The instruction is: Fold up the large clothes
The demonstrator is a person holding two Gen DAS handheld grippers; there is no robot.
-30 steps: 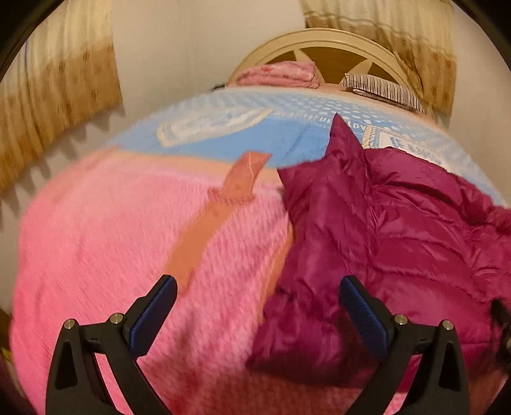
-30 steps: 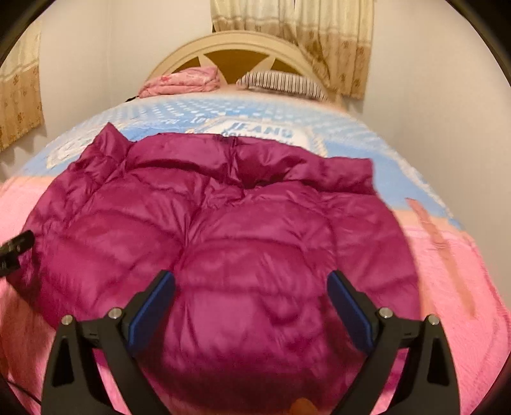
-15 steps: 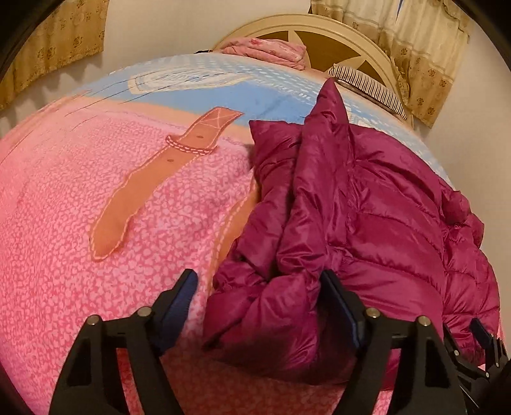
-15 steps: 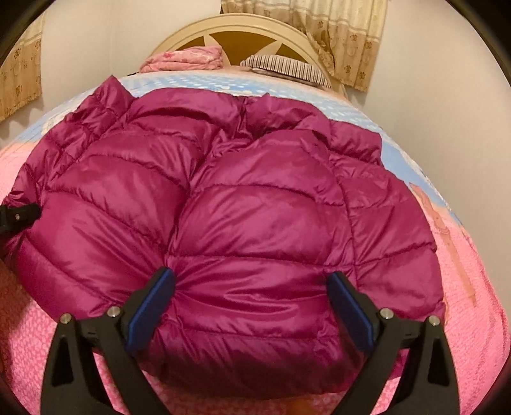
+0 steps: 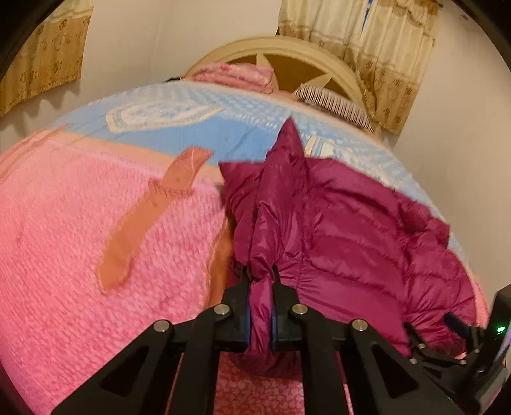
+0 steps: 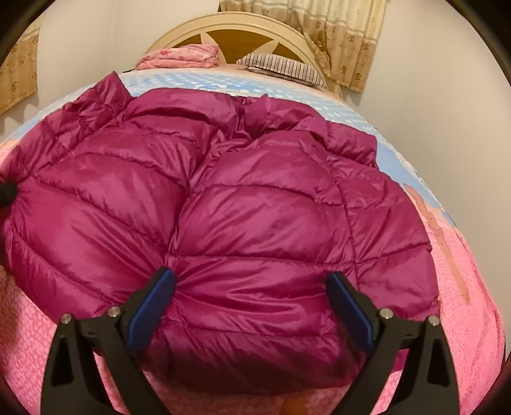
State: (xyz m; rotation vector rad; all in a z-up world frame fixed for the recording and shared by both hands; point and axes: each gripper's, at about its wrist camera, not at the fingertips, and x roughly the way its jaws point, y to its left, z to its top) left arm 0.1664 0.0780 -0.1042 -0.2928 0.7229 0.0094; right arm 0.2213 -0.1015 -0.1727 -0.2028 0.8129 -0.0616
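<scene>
Where a second ago the left gripper (image 5: 259,306) stood spread beside the garment, now pinched tight on a bunched fold of the magenta down jacket (image 5: 351,230) at its near left hem, which means one corner is secured and ready to lift for a fold. Just to the right, right gripper (image 6: 250,303) spread wide, blue pads (image 6: 153,297) pressing into the puffy hem but not yet clamped. Glossy, quilted, slippery-looking shell in fat horizontal baffles, spread across the near right part of the nubbly pink blanket (image 5: 80,239), collar toward the blue stretch (image 5: 207,127), then folded pink bedding (image 5: 233,71), striped pillow (image 6: 281,65), arched cream headboard (image 6: 236,24).
</scene>
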